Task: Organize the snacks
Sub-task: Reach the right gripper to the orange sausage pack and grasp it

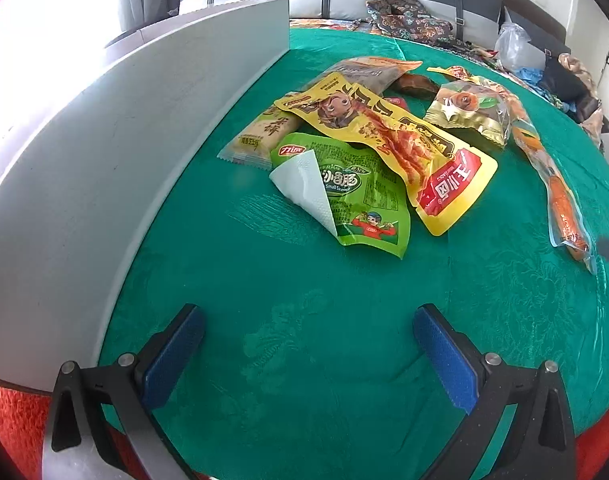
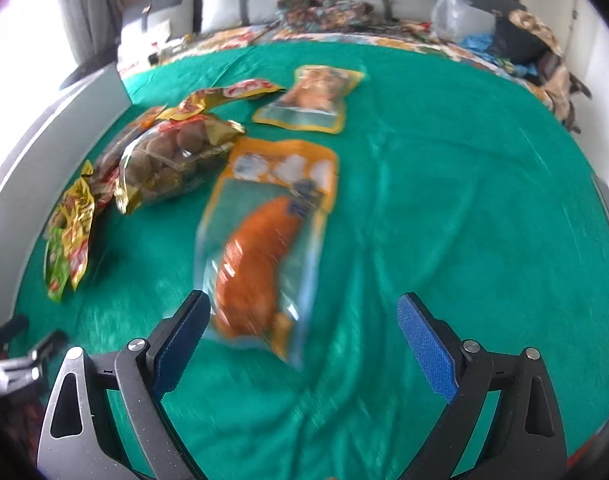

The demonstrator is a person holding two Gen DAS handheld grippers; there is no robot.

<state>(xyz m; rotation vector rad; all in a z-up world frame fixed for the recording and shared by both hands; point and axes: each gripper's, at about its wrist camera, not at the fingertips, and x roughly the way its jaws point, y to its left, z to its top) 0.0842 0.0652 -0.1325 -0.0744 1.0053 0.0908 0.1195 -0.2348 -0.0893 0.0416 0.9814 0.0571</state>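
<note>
Snacks lie loose on the green cloth (image 1: pixel 304 320). Right gripper (image 2: pixel 300 328) hovers with jaws wide, its left pad just beside the sausage pack (image 2: pixel 264 240); centering over the pack seems wise. Left gripper (image 1: pixel 308 340) waits wide, empty.

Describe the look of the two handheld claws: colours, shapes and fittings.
Both match. The left claw and right claw each have two flat fingers faced with textured blue pads, on black angular brackets with triangular cut-outs, silver round rivets and grey metal arms. No cables or sleeves show.
</note>
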